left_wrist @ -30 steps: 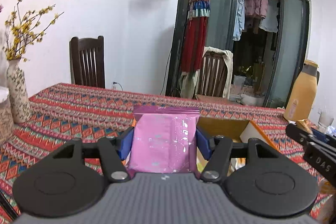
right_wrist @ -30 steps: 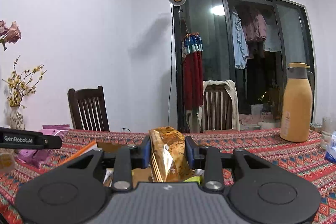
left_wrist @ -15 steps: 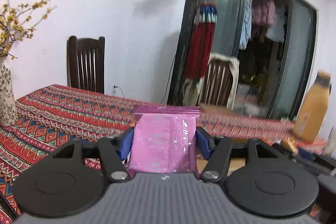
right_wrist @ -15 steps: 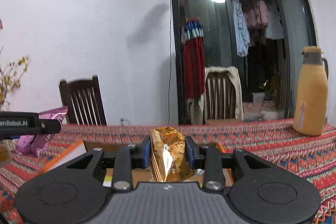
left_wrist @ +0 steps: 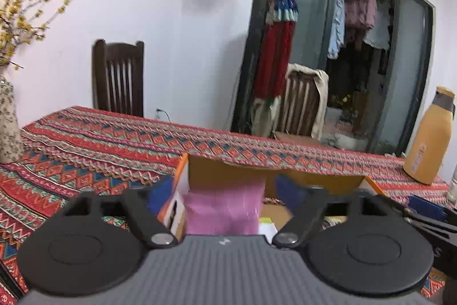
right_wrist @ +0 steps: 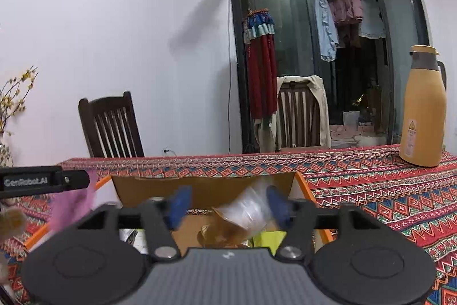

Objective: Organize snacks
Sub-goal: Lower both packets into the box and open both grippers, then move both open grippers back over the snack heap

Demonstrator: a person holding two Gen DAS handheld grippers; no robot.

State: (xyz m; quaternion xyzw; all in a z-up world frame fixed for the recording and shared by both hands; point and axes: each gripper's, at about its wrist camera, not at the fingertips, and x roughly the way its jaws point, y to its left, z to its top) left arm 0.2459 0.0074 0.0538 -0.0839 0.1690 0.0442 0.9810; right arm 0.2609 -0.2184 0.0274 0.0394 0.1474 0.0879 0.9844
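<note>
Left view only: vase [left_wrist: 7, 130] with yellow sprigs at the table's [left_wrist: 94, 145] left edge. Left gripper [left_wrist: 224, 186], jaws just sprung wide apart, blue pads clear of the pink packet [left_wrist: 224, 209], which sits blurred between them over the box's [left_wrist: 285, 170] left end. Right view: the left gripper [right_wrist: 42, 180] shows as a black bar at far left, pink blur beneath. Right gripper [right_wrist: 225, 203], jaws likewise just opened; gold packet [right_wrist: 242, 215] blurred, tilted between the pads, near the right one, over the open box [right_wrist: 200, 187]. Whether it touches that pad cannot be told. Yellow flask [right_wrist: 422, 107] stands far right on the cloth, seen whole here.
</note>
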